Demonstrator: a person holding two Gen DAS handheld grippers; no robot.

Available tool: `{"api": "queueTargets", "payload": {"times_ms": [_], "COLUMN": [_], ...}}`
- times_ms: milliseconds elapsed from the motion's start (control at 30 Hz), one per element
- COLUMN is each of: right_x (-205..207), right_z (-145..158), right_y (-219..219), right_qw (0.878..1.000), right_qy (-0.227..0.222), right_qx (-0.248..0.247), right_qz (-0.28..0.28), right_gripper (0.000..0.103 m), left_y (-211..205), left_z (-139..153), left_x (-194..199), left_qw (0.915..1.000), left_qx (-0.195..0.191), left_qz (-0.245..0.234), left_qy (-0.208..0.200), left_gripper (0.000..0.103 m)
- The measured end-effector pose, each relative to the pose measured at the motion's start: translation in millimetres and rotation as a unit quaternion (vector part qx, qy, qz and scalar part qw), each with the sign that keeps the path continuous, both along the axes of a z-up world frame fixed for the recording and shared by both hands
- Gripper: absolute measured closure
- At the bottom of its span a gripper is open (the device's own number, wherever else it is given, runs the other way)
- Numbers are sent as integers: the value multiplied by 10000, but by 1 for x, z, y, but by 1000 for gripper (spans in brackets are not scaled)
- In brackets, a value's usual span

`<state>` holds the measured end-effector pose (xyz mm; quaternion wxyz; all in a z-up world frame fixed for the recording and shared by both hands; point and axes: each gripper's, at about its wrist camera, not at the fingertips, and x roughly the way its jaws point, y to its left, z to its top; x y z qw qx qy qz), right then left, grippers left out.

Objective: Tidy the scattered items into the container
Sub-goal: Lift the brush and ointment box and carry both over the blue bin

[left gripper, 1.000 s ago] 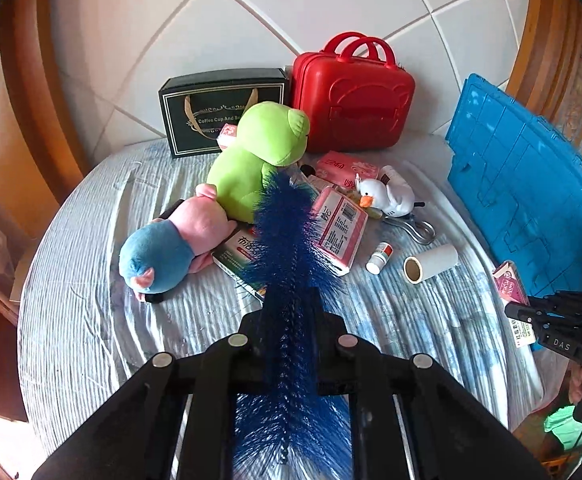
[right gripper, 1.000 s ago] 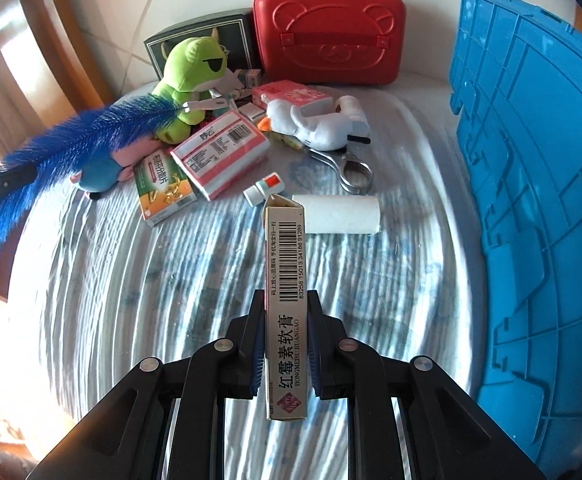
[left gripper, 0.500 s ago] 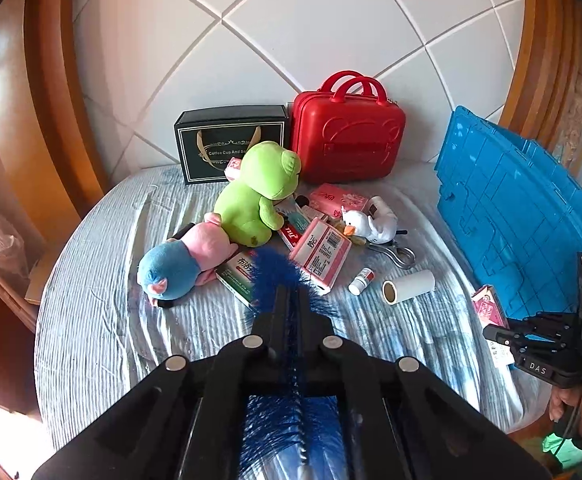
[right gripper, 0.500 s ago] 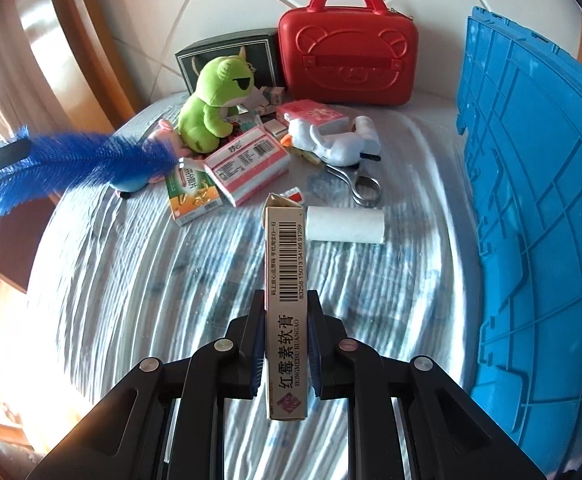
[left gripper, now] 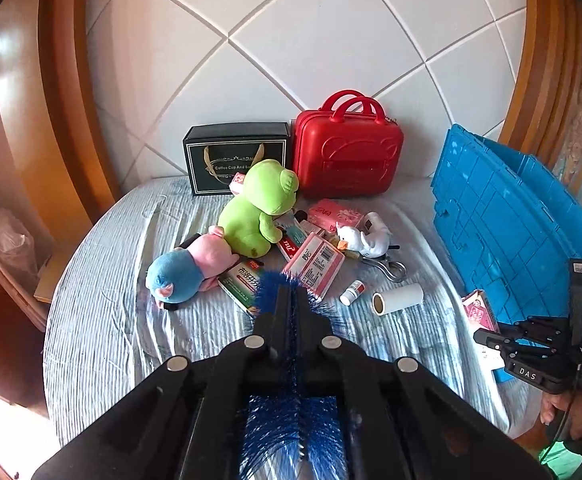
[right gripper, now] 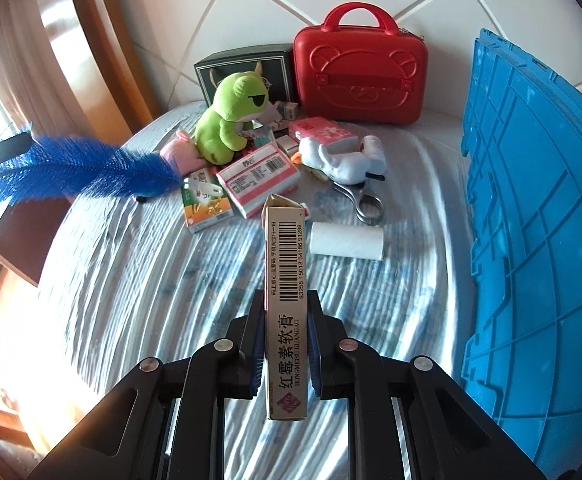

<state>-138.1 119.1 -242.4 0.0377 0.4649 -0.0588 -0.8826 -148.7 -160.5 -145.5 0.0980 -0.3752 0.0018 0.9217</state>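
Left claw (left gripper: 287,308) pinches a blue brush (right gripper: 91,168); right claw (right gripper: 283,344) pinches a slim ointment box (right gripper: 287,300), both above the bed (right gripper: 151,280). Toys, boxes, scissors and a paper roll (right gripper: 347,241) lie left of the blue crate (right gripper: 539,240), not yet tidied

We see our right gripper (right gripper: 285,344) clamping a slim barcode box (right gripper: 287,312) above the striped cloth (right gripper: 131,280), with the blue crate (right gripper: 531,220) standing just beside it.

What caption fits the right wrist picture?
Right gripper holds a medicine box above the bed, beside the blue crate.
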Motion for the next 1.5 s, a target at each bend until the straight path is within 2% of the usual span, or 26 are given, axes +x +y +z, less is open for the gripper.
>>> {"api": "queueTargets", "payload": {"times_ms": [433, 967, 1233, 1500], "right_x": [2, 21, 35, 53], "right_z": [47, 117, 159, 189], "right_y": [-1, 17, 51, 110], "right_qw": [9994, 9972, 9942, 9915], "right_qy": [295, 694, 1045, 1297], "right_qx": [-75, -161, -138, -107], "right_qz": [139, 241, 218, 10], "right_gripper": [86, 86, 86, 86], "left_y": [13, 53, 98, 164], "left_z": [40, 90, 124, 156], "left_x": [7, 14, 21, 21], "left_qw": [9995, 9981, 9952, 9914], "left_qx": [71, -55, -34, 107], "left_qz": [28, 134, -66, -391], "left_qy": [309, 602, 980, 1244], "left_gripper": [102, 102, 102, 102]}}
